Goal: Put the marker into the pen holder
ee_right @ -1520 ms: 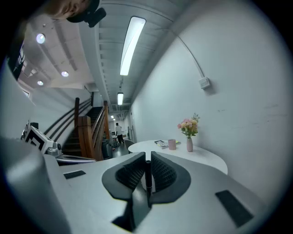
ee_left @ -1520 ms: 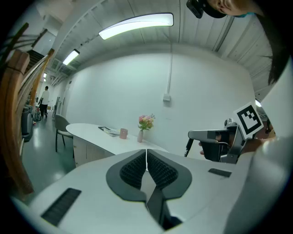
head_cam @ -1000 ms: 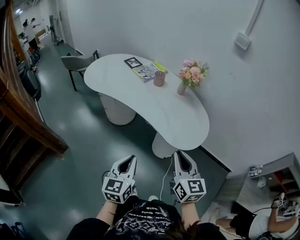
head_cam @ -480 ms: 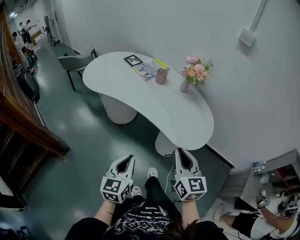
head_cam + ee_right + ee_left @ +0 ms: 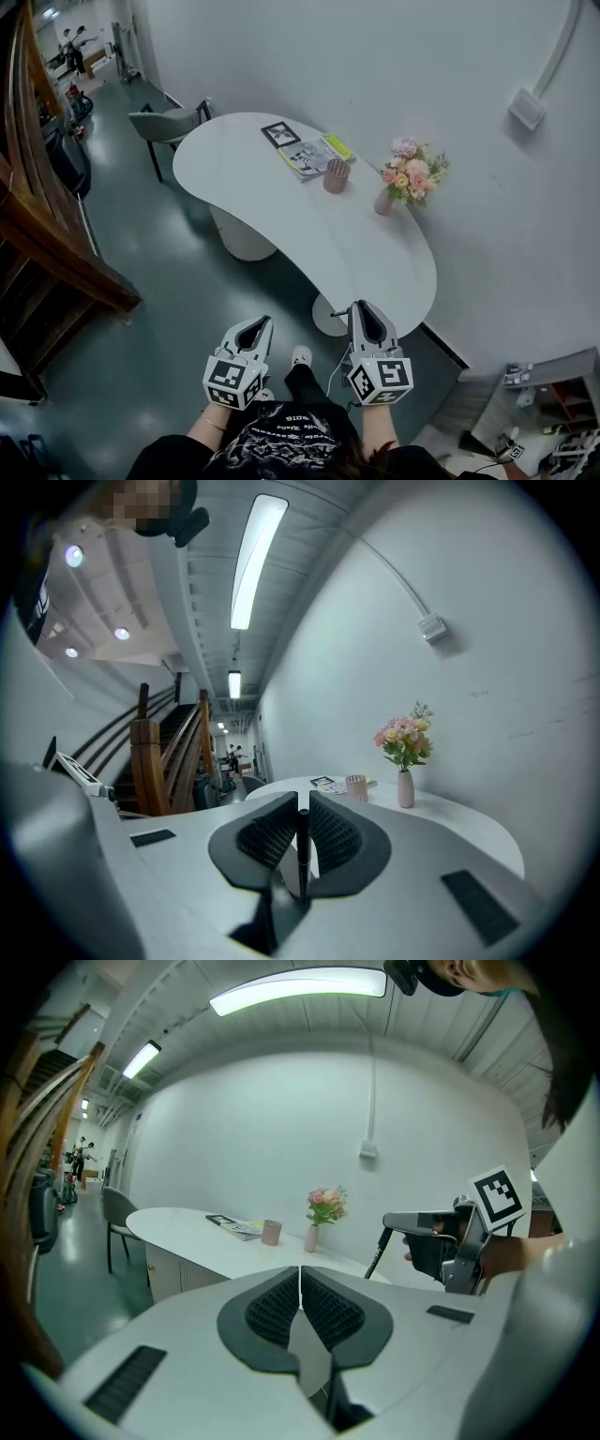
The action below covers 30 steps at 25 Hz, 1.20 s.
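At the bottom centre of the head view, the right gripper (image 5: 362, 307) was clamped on the marker (image 5: 302, 847), a thin dark stick standing upright between the pads in the right gripper view. The left gripper (image 5: 257, 322) sat just to its left, jaws together, nothing in them. The pen holder (image 5: 337, 175), a small pinkish cup, was in the upper middle of the frame on the far part of the white table (image 5: 281, 202), well apart from both grippers. The marker was not yet anywhere near it. Risks, as judged: the grip was on a narrow round body, so the marker could swivel or slide in the pads on the way over and arrive tilted. The holder looked light with a small mouth, so a tilted marker catching the rim could push it over or bounce out onto the table. The vase of flowers (image 5: 386, 199) stood near the holder on its right, and a wide approach from that side could clip it. Magazines (image 5: 309, 156) lay just beside the holder on the upper left. Releasing too high could also let the marker miss the mouth.
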Tool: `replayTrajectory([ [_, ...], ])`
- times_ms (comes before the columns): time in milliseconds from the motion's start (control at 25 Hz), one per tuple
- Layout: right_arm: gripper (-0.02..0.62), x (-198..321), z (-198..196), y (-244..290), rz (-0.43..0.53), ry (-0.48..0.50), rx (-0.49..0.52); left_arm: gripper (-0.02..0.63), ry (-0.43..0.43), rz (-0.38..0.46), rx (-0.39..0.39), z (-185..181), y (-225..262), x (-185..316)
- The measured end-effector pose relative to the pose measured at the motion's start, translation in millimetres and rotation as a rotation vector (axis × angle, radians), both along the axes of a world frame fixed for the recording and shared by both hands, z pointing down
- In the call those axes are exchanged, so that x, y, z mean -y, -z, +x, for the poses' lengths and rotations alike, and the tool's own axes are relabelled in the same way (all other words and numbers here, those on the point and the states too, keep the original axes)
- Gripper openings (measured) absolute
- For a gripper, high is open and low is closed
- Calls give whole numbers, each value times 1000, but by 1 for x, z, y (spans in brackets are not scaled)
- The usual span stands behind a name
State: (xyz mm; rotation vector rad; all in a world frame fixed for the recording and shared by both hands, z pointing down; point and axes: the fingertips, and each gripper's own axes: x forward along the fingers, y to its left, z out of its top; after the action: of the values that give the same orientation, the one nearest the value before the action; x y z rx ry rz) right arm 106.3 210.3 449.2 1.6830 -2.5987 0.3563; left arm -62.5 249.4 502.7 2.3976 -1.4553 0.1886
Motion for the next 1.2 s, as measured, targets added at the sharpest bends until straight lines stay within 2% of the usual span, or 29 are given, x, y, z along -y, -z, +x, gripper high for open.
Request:
replayTrajectory([
  [320,60,82,8,0,6,63,-27,26,24,15,-8,23,6,76],
  [640,60,142,22,6,26,110,-3,26,48,16,-5,43,7,134],
  [1200,60,189,37,14,49,134,15,26,49,3,-38,76,0,178],
])
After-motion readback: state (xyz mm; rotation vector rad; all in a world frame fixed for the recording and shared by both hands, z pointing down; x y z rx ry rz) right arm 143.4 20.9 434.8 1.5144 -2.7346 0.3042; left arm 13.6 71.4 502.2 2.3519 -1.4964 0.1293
